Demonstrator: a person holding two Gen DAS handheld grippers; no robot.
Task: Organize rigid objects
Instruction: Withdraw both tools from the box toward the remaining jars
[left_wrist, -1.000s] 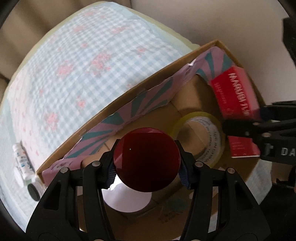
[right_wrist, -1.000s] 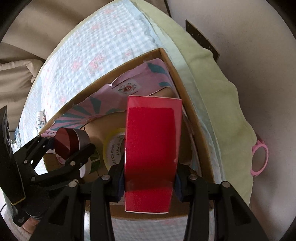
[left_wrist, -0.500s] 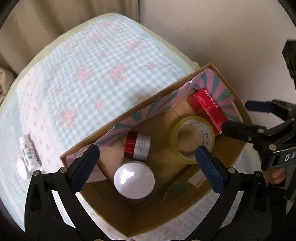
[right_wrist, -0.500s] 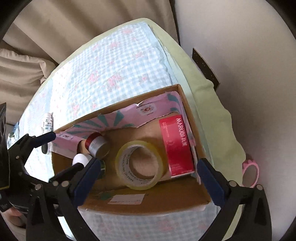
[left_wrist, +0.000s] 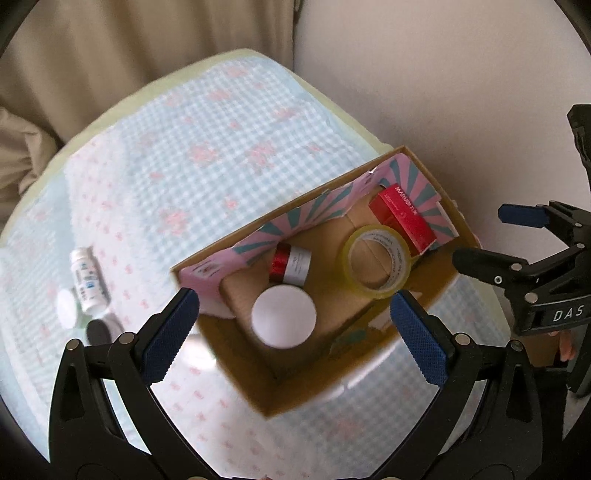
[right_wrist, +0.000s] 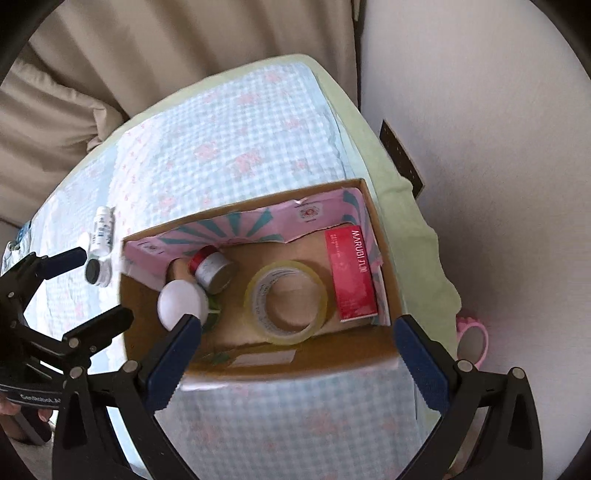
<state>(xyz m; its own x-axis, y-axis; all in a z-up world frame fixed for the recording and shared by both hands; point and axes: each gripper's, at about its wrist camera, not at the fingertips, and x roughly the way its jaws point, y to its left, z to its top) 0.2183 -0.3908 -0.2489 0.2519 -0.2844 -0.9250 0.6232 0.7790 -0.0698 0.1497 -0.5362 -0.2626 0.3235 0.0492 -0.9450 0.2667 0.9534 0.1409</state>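
Both of my grippers hang above the cardboard box (right_wrist: 258, 360), and each one is spread wide with nothing between its blue pads. From its own camera, my left gripper (left_wrist: 295, 328) frames the near corner of the box; my right gripper (right_wrist: 295, 354) frames the near wall from the other side. In the left view I see the right gripper (left_wrist: 491, 240) off the box's right end, also spread.

Inside the box, the red carton (right_wrist: 351, 273) lies flat along the right wall, against the pink and teal lining (right_wrist: 236, 229). Just beside it the roll of clear tape (right_wrist: 286, 301) lies flat on the floor of the box. Toward the left end a red-capped silver jar (right_wrist: 212, 269) lies on its side, and a white round lid (right_wrist: 181, 302) sits close in front of it.

Outside the box, on the checked floral cloth (right_wrist: 229, 147), a small white bottle (right_wrist: 102, 230) lies on its side next to a dark-capped item (right_wrist: 94, 273), well apart from the box's contents.
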